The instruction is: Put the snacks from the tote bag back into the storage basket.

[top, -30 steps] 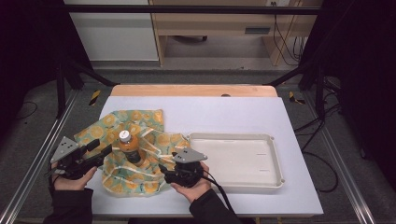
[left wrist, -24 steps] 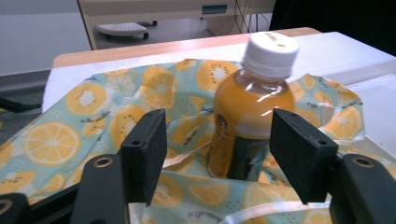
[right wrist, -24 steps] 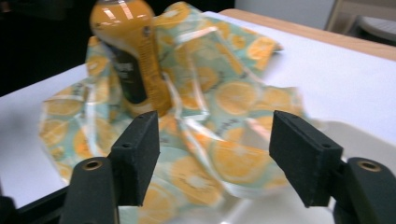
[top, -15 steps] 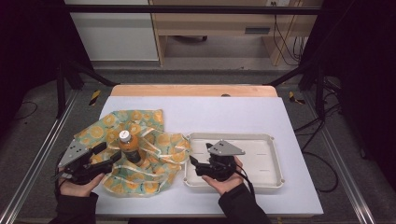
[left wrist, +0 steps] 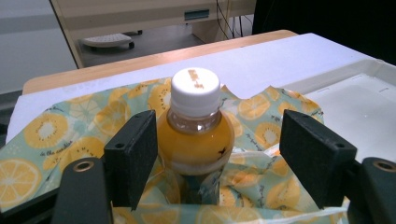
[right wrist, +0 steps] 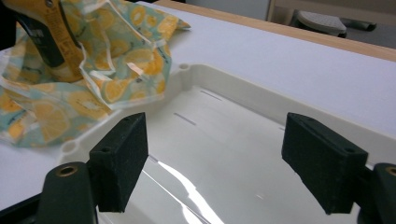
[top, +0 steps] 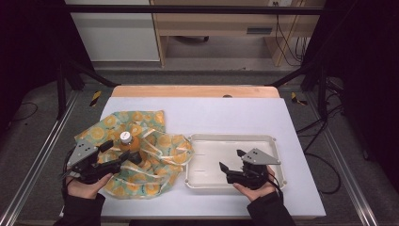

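A small bottle of orange juice (top: 126, 141) with a white cap (left wrist: 195, 88) stands upright on a crumpled cloth printed with citrus slices (top: 150, 162). My left gripper (top: 123, 153) points at it from the left. Its jaws have just been opening and now stand open. The bottle (left wrist: 196, 140) sits between the black pads (left wrist: 133, 154) with a gap on each side. My right gripper (top: 230, 160) hovers over the white tray (top: 235, 138). Its jaws have also just been opening, and they are open with nothing between them (right wrist: 217, 158). The cloth (right wrist: 93, 60) and bottle (right wrist: 42, 28) lie off to its left.
The white tabletop (top: 221, 113) stretches back to a wooden strip (top: 188, 91) along the far edge. The tray's rim (right wrist: 196, 72) touches the cloth's edge. Black frame posts and cables stand around the table on the floor.
My right gripper has left the cloth and swung right over the tray, its jaws spreading. The left gripper's jaws have widened off the bottle, and that hand has eased back slightly.
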`<state>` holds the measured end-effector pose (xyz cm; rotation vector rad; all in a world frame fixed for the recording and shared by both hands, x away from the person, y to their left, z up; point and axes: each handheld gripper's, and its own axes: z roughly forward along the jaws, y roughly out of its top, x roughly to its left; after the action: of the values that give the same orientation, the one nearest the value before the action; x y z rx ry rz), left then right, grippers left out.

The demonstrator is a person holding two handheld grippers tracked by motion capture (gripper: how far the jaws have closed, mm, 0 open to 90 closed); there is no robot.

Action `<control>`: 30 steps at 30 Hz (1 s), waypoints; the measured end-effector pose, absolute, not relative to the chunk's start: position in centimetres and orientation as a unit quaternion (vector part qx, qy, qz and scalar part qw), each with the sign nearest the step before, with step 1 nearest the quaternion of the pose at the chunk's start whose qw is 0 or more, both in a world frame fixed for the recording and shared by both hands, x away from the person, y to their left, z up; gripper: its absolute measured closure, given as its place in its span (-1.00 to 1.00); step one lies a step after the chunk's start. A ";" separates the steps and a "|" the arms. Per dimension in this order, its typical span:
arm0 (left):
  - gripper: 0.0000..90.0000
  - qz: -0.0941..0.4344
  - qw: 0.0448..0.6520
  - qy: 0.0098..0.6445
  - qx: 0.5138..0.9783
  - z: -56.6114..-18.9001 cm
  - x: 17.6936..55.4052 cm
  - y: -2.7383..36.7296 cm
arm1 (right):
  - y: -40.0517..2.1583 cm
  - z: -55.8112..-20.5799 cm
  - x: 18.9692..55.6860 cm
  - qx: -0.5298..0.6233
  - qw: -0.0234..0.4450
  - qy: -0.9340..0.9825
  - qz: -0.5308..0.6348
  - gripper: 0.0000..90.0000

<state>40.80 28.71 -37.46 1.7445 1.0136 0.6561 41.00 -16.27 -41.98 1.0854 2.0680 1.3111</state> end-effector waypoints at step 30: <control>-0.37 0.288 0.469 0.430 0.716 -37.8 44.8 26.8 | -24.1 -43.1 38.9 0.449 0.261 0.721 0.458 -0.51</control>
<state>44.85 26.83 -37.82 1.7563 1.0535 0.7059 38.88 -24.10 -43.07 1.2156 1.9527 1.2387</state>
